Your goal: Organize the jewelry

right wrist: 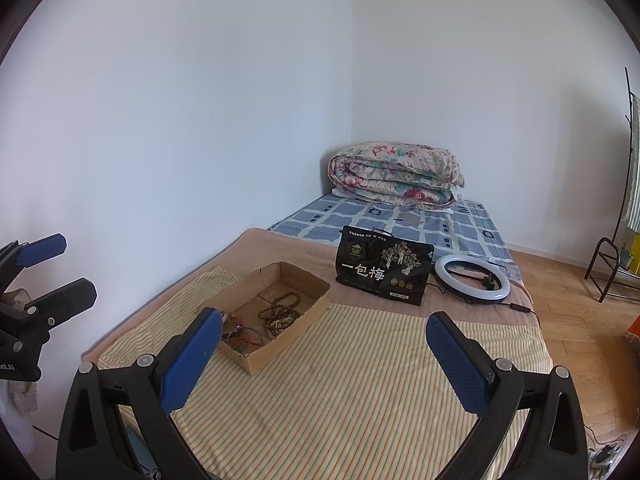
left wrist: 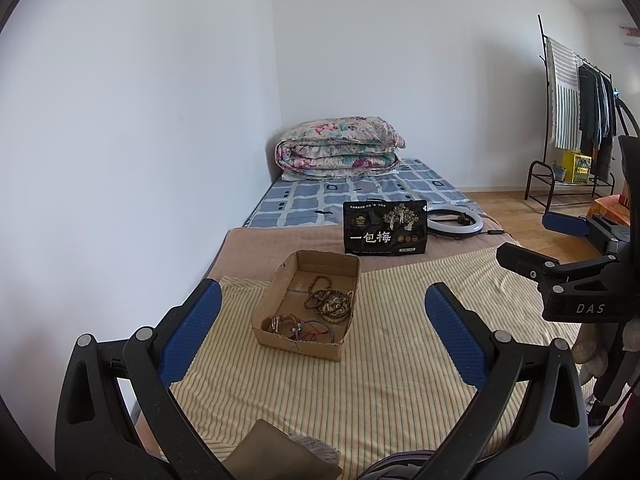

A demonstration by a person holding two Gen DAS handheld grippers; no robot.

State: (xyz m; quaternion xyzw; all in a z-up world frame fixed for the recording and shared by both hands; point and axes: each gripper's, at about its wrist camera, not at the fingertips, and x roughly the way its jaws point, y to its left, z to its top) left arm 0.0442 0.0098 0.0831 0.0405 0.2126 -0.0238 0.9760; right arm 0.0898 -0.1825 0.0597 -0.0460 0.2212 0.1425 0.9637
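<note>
Showing the clothes rack (left wrist: 576,120) fully (left view only).

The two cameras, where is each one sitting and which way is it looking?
Left wrist: rides on the left hand-held gripper, looks forward over the striped cloth at the cardboard box; own open blue fingers show, and the right hand-held gripper at right.
Right wrist: rides on the right hand-held gripper, looks forward with the box left of centre; own open fingers show, the left hand-held gripper at far left.
Shared: box, beaded bracelets, black pouch, ring light, folded quilt.
</note>
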